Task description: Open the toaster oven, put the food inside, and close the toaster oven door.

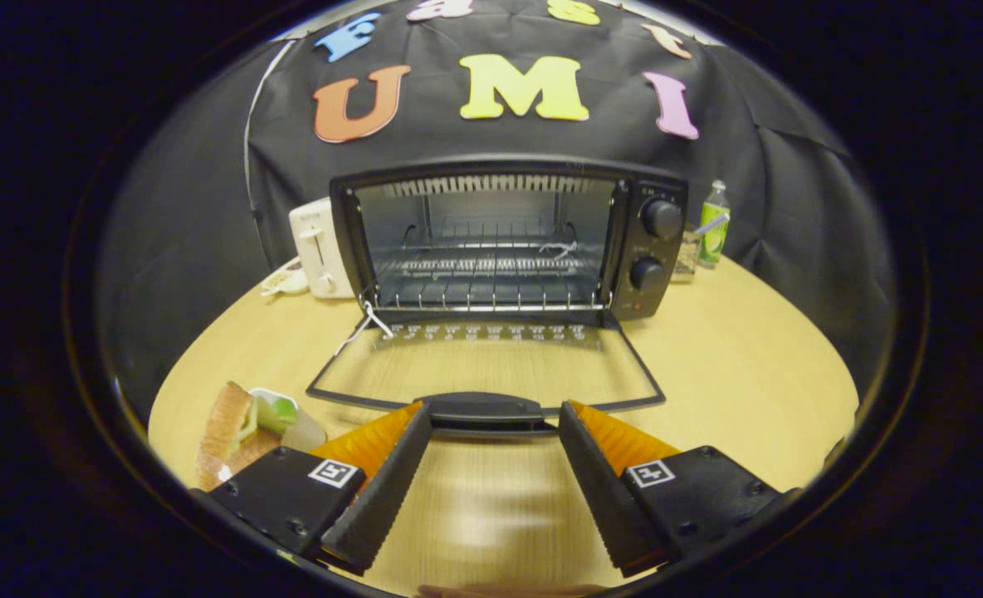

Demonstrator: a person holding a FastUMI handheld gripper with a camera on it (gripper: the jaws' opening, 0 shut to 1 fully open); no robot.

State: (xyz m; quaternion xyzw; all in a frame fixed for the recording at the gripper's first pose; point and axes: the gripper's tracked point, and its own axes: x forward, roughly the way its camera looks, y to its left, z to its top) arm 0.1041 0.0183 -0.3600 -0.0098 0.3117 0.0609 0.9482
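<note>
Hovering: the gripper [496, 415] hung wide open just short of the door handle [485, 410], fingers spread to either side of it and gripping nothing.
Door: the glass door [487, 365] of the toaster oven [508, 241] lay folded flat onto the round wooden table [749, 374], hinge at the oven's foot, handle nearest the fingers.
Cavity: the wire rack [483, 266] sat bare inside, so the food step looked not yet done.
Food: the sandwich [230, 432], bread with something green tucked in, rested on the table beside the left finger, well clear of the oven mouth.
Risk, the grab: the sandwich looked soft and layered; a hard pinch could have squashed it or let the filling slide out.
Risk, the door: the open door jutted between food and cavity, and a low carry could have clipped its edge or handle.
Risk, the string: a pale cord or tag [359, 328] dangled at the door's left hinge corner, possibly a snag; too small to tell for sure.
Bystanders: a white pop-up toaster [319, 247] stood left of the oven, a green bottle [714, 223] right, both out of the way.
</note>
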